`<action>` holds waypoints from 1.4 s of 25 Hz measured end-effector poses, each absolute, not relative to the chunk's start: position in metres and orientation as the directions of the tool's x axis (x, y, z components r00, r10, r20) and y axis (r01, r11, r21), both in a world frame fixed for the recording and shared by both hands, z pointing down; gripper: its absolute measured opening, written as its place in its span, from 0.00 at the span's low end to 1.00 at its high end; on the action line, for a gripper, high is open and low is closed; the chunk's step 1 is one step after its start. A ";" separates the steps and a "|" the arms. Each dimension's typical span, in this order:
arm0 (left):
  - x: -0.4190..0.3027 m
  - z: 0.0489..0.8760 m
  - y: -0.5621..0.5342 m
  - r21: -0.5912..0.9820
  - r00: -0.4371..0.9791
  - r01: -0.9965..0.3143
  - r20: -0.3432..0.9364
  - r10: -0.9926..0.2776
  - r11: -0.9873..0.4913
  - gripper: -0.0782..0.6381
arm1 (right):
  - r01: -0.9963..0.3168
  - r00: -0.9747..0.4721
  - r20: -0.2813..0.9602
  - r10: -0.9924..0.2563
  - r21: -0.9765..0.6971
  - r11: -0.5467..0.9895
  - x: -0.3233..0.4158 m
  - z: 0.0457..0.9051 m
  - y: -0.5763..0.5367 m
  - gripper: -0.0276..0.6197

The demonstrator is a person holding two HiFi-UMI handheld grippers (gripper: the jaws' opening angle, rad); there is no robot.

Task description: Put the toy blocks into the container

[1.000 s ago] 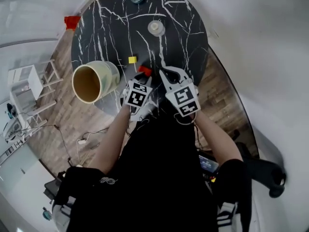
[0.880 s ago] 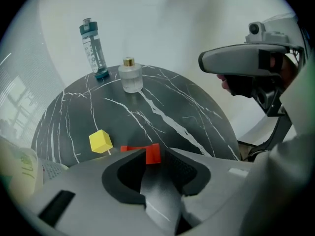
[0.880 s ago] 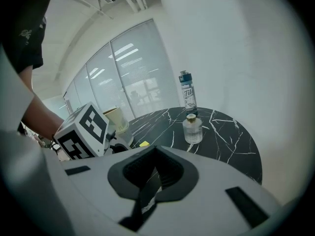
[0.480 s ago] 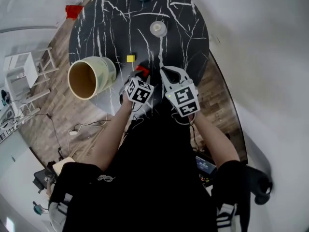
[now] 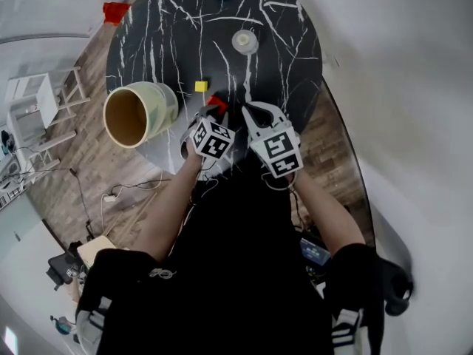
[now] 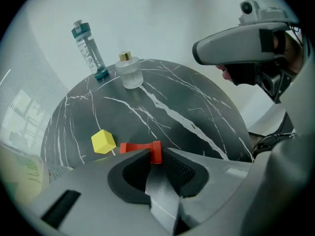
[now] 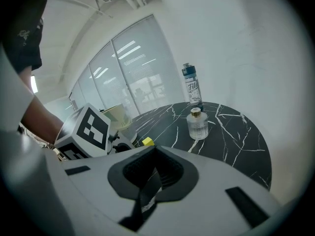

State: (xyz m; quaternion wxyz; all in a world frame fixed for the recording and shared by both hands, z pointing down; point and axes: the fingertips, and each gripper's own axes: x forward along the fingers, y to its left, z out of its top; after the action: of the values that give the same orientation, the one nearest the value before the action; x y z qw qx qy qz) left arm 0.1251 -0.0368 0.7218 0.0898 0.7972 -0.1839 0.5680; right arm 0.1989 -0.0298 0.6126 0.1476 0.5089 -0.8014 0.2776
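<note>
Container (image 5: 139, 114): at the tabletop's (image 5: 288, 58) left edge.
Yellow block (image 5: 201, 86): loose, right of the container.
Left tongs (image 6: 155, 156): just closing, now clenched on one end of the red block (image 6: 138, 147), further right of the container; we fear this end-pinch lets it swivel and drop.
Right tongs (image 7: 150, 150): clenched, empty, farthest from the container.

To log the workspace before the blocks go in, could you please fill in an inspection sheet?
Surface: round black marble table.
Job's things: red block between the left jaws; yellow cube beside it; cream container at the table's left edge.
Clutter: glass bottle and water bottle at the far side.
Grippers: left gripper has just been closing and pinches the red block; right gripper shut, empty.
Cables: cable on the floor.
Surroundings: wooden floor, white rack, small red object.
</note>
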 end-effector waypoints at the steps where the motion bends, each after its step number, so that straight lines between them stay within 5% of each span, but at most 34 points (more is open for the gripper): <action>1: 0.125 0.720 -0.037 -0.062 0.299 -0.402 0.934 -0.195 -0.913 0.21 | -0.897 -0.439 0.521 -0.732 -0.296 0.328 0.197 0.614 -0.029 0.04; 35: 0.082 0.528 -0.078 0.025 0.636 -0.634 0.586 -0.503 -0.773 0.20 | -0.918 -0.396 0.400 -0.827 -0.178 0.354 0.131 0.528 -0.073 0.04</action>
State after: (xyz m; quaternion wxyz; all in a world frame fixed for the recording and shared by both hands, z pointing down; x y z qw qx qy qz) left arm 0.0816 -0.0780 0.5283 0.1146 0.8971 -0.3166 0.2860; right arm 0.1310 -0.0733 0.5279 0.1211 0.5362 -0.8137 0.1890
